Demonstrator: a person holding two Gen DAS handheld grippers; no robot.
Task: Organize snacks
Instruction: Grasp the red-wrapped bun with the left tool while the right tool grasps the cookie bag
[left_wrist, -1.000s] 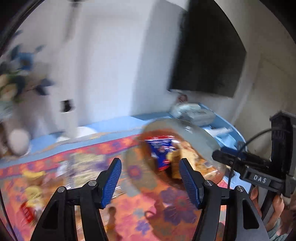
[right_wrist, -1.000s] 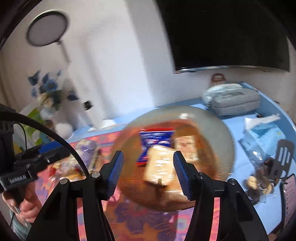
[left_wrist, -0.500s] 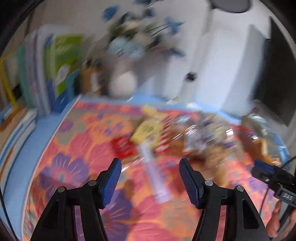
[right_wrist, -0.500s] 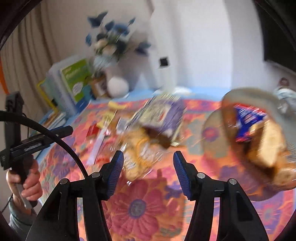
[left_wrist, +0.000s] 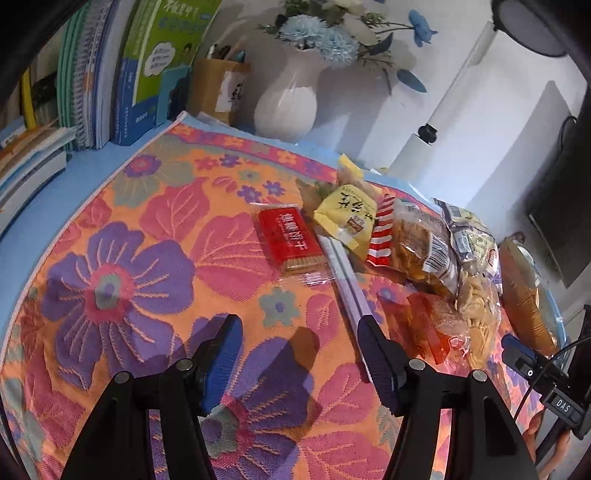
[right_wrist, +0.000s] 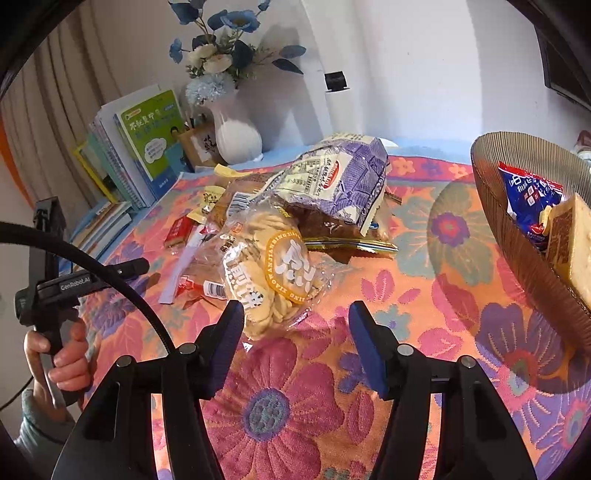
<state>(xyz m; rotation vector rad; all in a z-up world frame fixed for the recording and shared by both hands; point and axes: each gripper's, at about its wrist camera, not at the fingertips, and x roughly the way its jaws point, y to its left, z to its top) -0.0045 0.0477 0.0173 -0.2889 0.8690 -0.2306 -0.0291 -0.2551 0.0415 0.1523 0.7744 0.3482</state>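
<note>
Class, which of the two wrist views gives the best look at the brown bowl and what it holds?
The right wrist view: the brown bowl opens toward the camera, showing a blue packet and a pale block inside. The left wrist view shows the bowl only edge-on at the far right, its contents hidden.

We see a coarse woven floral cloth, a glossy red plastic biscuit packet lying on that cloth, crinkly clear plastic twist-snack bag, ribbed brown bowl, glazed white ceramic vase.
</note>
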